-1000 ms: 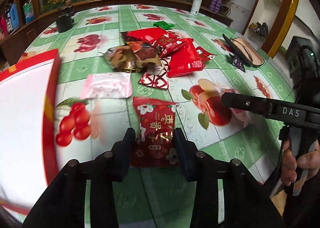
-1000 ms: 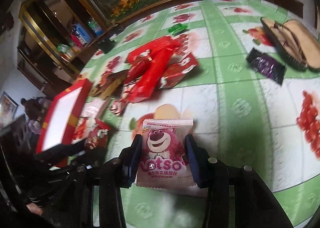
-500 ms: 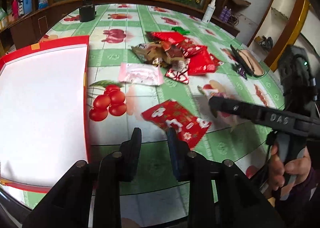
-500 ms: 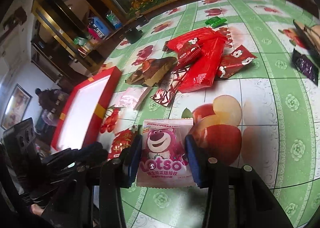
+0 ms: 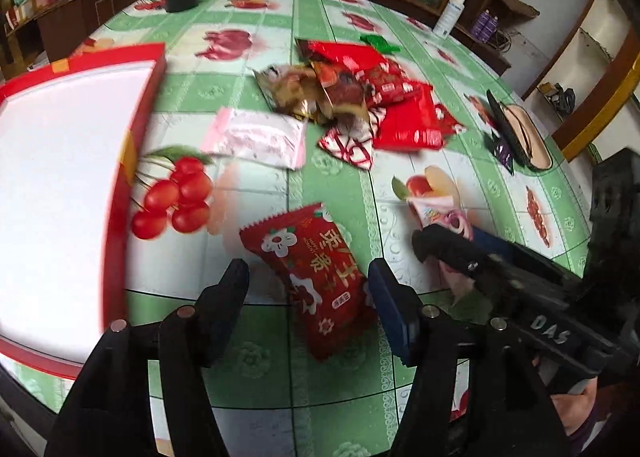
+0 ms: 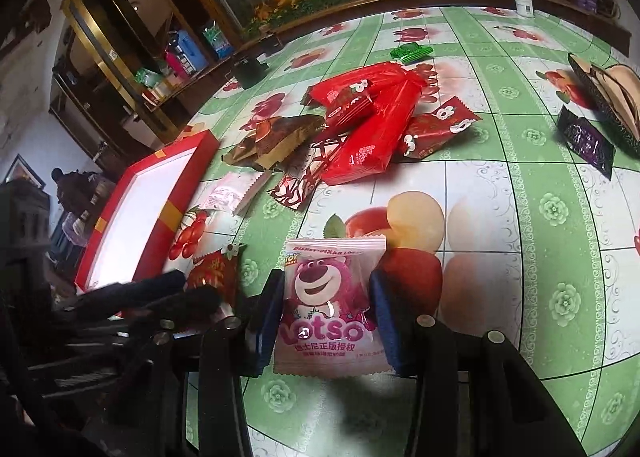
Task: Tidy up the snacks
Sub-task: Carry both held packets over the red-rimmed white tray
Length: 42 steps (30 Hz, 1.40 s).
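Snack packets lie across my green fruit-print tabletop (image 5: 328, 25). My left gripper (image 5: 308, 289) is opening: the red foil packet with white flowers (image 5: 316, 277) lies slanted on the cloth between its spread fingers, neither pad pressing it. My right gripper (image 6: 324, 309) is clamped on the pink bear-print packet (image 6: 332, 305), both pads against its sides. Farther back sits a heap of red and brown wrappers (image 6: 360, 129), with a pale pink sachet (image 5: 256, 137) beside it. I see the red-rimmed white box (image 5: 52, 193) at left.
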Available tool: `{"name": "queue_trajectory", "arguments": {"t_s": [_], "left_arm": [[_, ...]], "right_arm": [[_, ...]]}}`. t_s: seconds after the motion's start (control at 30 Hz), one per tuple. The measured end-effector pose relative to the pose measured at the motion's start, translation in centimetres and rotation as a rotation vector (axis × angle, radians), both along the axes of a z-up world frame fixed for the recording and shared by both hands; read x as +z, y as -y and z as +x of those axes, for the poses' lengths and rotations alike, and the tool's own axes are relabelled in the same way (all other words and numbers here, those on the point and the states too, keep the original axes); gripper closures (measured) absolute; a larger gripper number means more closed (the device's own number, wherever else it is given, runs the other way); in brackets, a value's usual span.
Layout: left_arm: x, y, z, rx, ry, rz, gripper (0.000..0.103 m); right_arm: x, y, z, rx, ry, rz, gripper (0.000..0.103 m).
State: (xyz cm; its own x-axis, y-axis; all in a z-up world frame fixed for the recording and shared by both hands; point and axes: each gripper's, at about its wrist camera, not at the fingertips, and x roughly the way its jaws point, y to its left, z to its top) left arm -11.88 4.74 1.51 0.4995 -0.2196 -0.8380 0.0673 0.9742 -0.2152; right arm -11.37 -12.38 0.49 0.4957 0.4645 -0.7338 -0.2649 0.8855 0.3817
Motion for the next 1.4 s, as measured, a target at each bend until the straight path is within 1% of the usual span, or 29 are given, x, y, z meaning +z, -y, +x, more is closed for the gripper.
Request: {"name": "queue_trajectory", "arguments": {"t_s": [0.1,0.13,0.17,0.2,0.23,0.27,0.3,0.4,0.5,0.57,0.63,0.67,0.7,0.77,0.83,0.87,0.9,0.93,1.0,1.07,1.1,1.13,1.2,1.23,1.27,1.33,1.4], "left_arm": [[-0.3,0.8,0.1,-0.038,0.03,0.07,0.044],[-0.3,1.0,0.2,-0.049,0.041,0.09,0.048],[-0.4,1.2,0.1,-0.069,0.058,0.121,0.055],[-0.4,1.3,0.0,-0.081,0.068,0.143,0.059],[-0.4,1.3,-0.1,-0.09,0.077,0.159,0.067],[-0.4,1.1,-0.2,-0.101,0.089,0.164,0.068],[-0.5,0.9,-0.4,-0.118,0.097,0.152,0.069],[-0.4,0.3,-0.6,-0.126,0.107,0.135,0.071],[-0.2,0.0,-1.0,-0.139,0.118,0.123,0.073],[0.4,-0.3,-1.5,-0.136,0.142,0.119,0.073],[1.4,-0.8,-2.0,-0.129,0.181,0.137,0.073],[1.9,-1.5,-2.1,-0.115,0.193,0.134,0.073],[2.2,-2.0,-2.2,-0.103,0.2,0.124,0.073],[3.3,-3.4,-2.5,-0.074,0.232,0.125,0.073],[4.3,-5.1,-2.8,-0.031,0.263,0.137,0.073],[4.6,-6.1,-2.8,-0.007,0.271,0.136,0.073],[4.9,-6.8,-2.8,0.013,0.278,0.139,0.073],[5.1,-7.5,-2.9,0.03,0.286,0.142,0.073],[5.4,-8.7,-3.2,0.051,0.299,0.137,0.073],[5.4,-9.7,-3.3,0.067,0.3,0.141,0.073],[5.3,-10.1,-3.3,0.075,0.299,0.14,0.073],[5.2,-10.6,-3.3,0.086,0.297,0.136,0.073],[5.0,-11.4,-3.4,0.106,0.293,0.129,0.073],[4.8,-11.9,-3.4,0.119,0.29,0.128,0.073],[4.7,-12.5,-3.4,0.134,0.287,0.125,0.073],[4.6,-13.3,-3.5,0.155,0.284,0.121,0.073],[4.4,-14.0,-3.5,0.172,0.28,0.12,0.073]], "right_arm": [[0.0,0.5,0.1,0.007,0.004,0.014,0.059],[0.0,0.5,0.1,0.009,0.004,0.016,0.058],[0.0,0.5,0.1,0.012,0.006,0.017,0.058],[0.0,0.4,0.1,0.015,0.008,0.013,0.058],[0.0,0.4,0.1,0.016,0.009,0.011,0.058],[0.0,0.3,0.1,0.018,0.01,0.009,0.058],[0.1,0.3,0.1,0.018,0.01,0.007,0.058],[0.1,0.2,0.1,0.015,0.012,0.003,0.056],[0.1,-0.5,0.1,0.028,0.007,0.022,0.057],[0.2,-1.2,0.1,0.036,0.008,0.026,0.057],[0.5,-1.9,0.1,0.045,0.018,0.016,0.059],[0.6,-2.3,0.1,0.05,0.022,0.006,0.059],[0.8,-2.6,0.0,0.05,0.027,-0.008,0.061],[0.9,-3.6,0.0,0.062,0.034,-0.05,0.072],[0.7,-4.7,0.0,0.083,0.036,-0.111,0.074],[0.8,-5.4,-0.1,0.092,0.043,-0.143,0.072],[0.7,-6.0,0.0,0.108,0.031,-0.174,0.068],[0.5,-6.5,0.1,0.132,0.008,-0.2,0.061],[0.4,-7.1,-0.2,0.158,0.007,-0.223,0.052],[0.4,-7.2,-0.6,0.176,0.001,-0.198,0.032],[0.2,-7.4,-0.7,0.175,0.005,-0.209,0.031],[0.1,-7.7,-0.9,0.174,0.021,-0.25,0.031],[-0.3,-9.2,-1.6,0.182,0.066,-0.413,0.037],[-0.2,-9.3,-1.8,0.192,0.082,-0.417,0.048],[0.0,-9.4,-1.9,0.198,0.077,-0.4,0.063],[0.0,-9.4,-1.9,0.177,0.071,-0.414,0.065],[0.1,-9.3,-1.5,0.156,0.064,-0.381,0.065]]}}
